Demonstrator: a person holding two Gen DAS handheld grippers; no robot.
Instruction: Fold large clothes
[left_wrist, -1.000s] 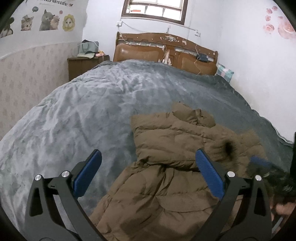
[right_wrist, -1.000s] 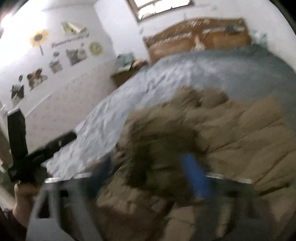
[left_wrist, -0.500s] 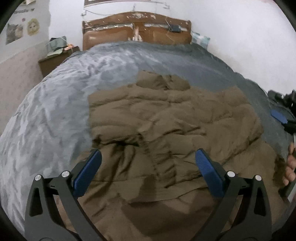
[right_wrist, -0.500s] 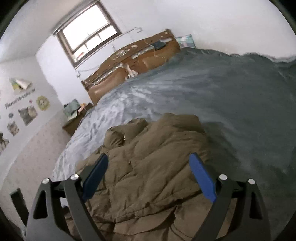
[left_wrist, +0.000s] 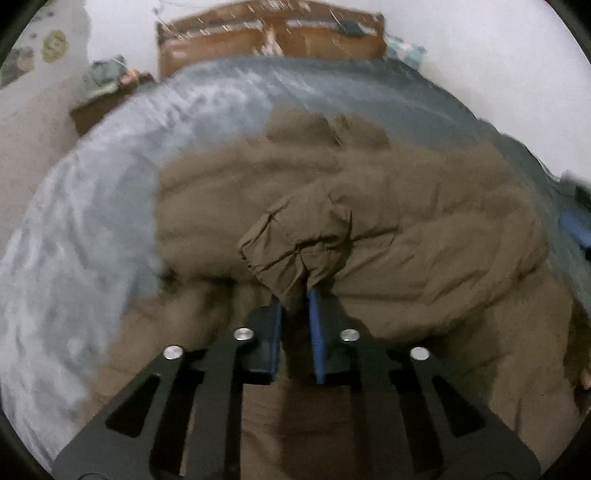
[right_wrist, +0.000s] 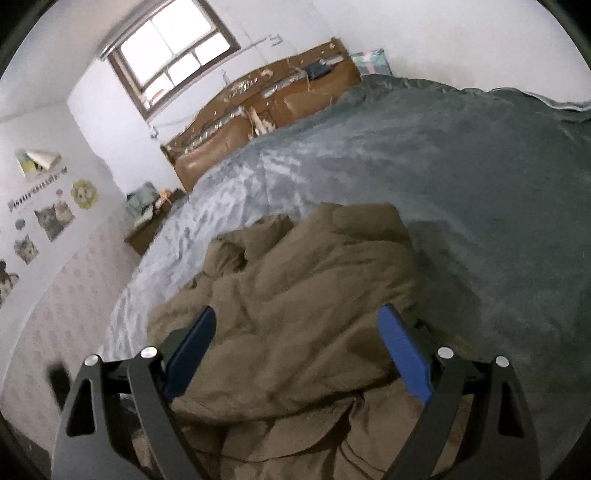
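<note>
The coat (left_wrist: 388, 221) lies rumpled on the bed (left_wrist: 92, 221), near its foot edge and toward the right side, with grey cover bare beyond it up to the headboard (left_wrist: 273, 40). It is bunched, not flat: a sleeve cuff (left_wrist: 295, 247) stands up in the middle of the heap, and the far edge of the padding is humped.

Your left tool (left_wrist: 295, 306) has just been closing, and its blue pads now pinch a fold of fabric at that cuff; the gap between them is narrow and filled with cloth. Your right tool (right_wrist: 295, 343) hangs with its jaws spread wide over the right part of the coat, gripping nothing. The padding lies between and below the pads, but they do not press on it.

By the look of it, you are at the start: taking hold so the coat can be spread or the sleeve brought across the body. The fold itself is not yet made.

Next, you probably need a second hold. Lower the right tool onto an edge of the coat and close it, then move both hands together. The padding is thick and slippery-looking, so a shallow pinch on the cuff may slip; lift gently and check that the fabric follows.
</note>
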